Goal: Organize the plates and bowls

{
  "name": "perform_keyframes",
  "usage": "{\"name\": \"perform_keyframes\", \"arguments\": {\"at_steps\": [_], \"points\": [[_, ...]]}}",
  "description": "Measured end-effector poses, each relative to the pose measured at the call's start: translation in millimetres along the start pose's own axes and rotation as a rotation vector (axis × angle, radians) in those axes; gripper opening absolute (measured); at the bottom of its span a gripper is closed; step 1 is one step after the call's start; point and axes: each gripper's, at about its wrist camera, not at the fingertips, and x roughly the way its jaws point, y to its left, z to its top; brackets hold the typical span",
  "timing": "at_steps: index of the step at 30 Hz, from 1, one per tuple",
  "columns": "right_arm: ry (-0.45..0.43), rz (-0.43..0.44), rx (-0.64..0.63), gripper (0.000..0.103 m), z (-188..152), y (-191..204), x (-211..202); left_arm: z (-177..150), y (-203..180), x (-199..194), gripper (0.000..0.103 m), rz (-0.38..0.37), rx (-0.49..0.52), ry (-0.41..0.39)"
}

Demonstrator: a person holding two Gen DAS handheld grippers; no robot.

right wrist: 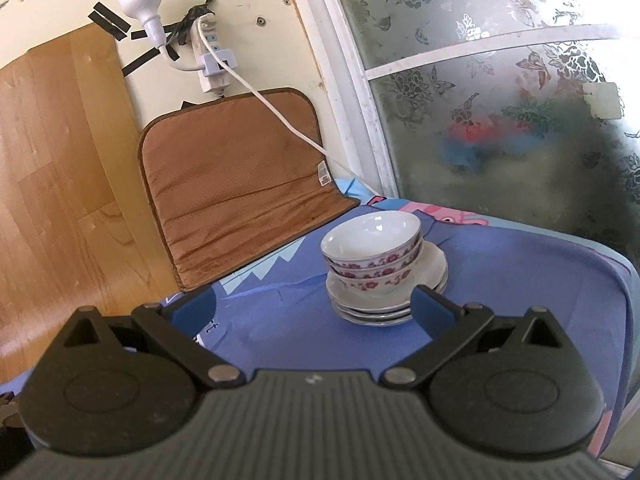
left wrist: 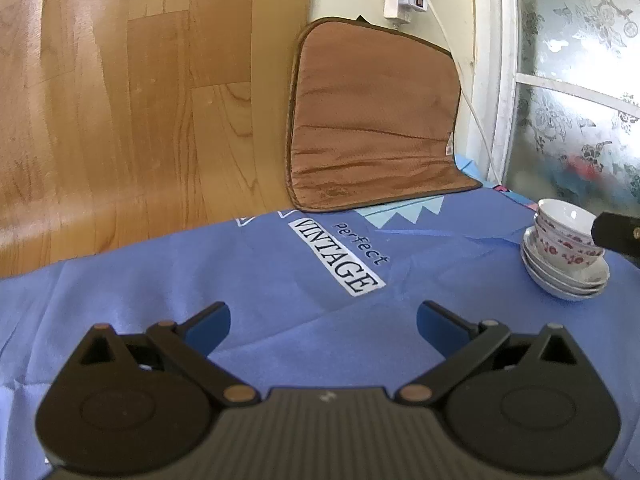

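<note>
White bowls with red flowers (right wrist: 372,254) are nested on a stack of white plates (right wrist: 430,266) on the blue cloth (right wrist: 520,280). My right gripper (right wrist: 314,304) is open and empty, just in front of the stack and not touching it. In the left wrist view the same bowls (left wrist: 560,236) sit on the plates (left wrist: 560,280) at the far right. My left gripper (left wrist: 323,322) is open and empty over bare cloth, well left of the stack. A black part of the right gripper (left wrist: 618,232) shows beside the bowls.
A brown cushion (right wrist: 236,184) leans against the wall behind the cloth. A white power strip (right wrist: 210,60), cable and bulb hang on the wall. A frosted flowered window (right wrist: 500,100) stands at the right. Wood panelling (left wrist: 120,100) is at the left. The cloth's edge drops off at right (right wrist: 624,288).
</note>
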Motion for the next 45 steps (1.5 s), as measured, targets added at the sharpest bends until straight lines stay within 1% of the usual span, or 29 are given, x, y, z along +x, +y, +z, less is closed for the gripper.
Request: {"name": "perform_keyframes", "arguments": {"at_steps": [5,11,13,15,17,19,22,27,33,39,45], "points": [[-0.024,0.001,0.003,0.103,0,2,-4,-1,1,-4,0.103,0.002,0.004,-0.025],[-0.013,0.001,0.003,0.103,-3,1,-3,-2,-4,-4,0.103,0.006,0.04,-0.019],[-0.007,0.0,0.006,0.103,-3,0,-2,-2,-5,-4,0.103,0.013,0.046,-0.011],[-0.001,-0.002,0.011,0.103,-3,-1,-1,-1,-4,-1,0.103,0.015,0.043,0.014],[0.004,-0.003,0.014,0.103,-4,-1,0,-1,-3,2,0.103,0.008,0.04,0.047],[0.009,-0.004,0.014,0.103,-5,-1,0,-2,-3,4,0.103,-0.001,0.039,0.063],[0.016,-0.004,0.014,0.103,-6,-1,1,-4,-5,5,0.103,-0.008,0.048,0.07],[0.025,-0.006,0.018,0.103,-7,-2,2,-6,-10,6,0.103,0.012,0.081,0.074],[0.034,-0.01,0.024,0.103,-8,-4,4,-7,-13,7,0.103,0.007,0.103,0.086],[0.047,-0.016,0.035,0.103,-10,-8,6,-9,-15,11,0.103,-0.016,0.114,0.122],[0.057,-0.018,0.039,0.103,-11,-9,8,-11,-19,12,0.103,-0.026,0.134,0.138]]}}
